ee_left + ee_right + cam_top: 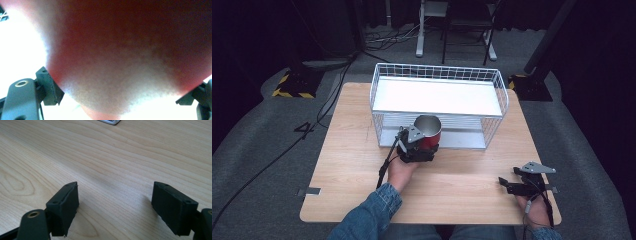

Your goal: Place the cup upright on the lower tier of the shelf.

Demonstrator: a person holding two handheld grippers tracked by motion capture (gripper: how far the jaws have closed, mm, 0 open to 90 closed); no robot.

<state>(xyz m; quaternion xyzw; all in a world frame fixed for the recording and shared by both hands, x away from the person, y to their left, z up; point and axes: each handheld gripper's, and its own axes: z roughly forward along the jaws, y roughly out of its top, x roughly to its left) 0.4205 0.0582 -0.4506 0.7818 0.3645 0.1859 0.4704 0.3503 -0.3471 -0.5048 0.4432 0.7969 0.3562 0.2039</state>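
The left gripper (422, 145) is clenched on a red cup (428, 132) with a silvery inside, its 2 jaws pressing opposite sides of the red wall. Just beyond the cup stands a white wire basket (439, 102) on the wooden table (352, 165). The right gripper (512, 185) rests released near the table's edge, its 2 jaws spread wide over bare wood.

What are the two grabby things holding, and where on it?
The left gripper holds a red metal cup by its side wall, one jaw on each side. The right gripper holds nothing; its jaws stand open over the wooden table.
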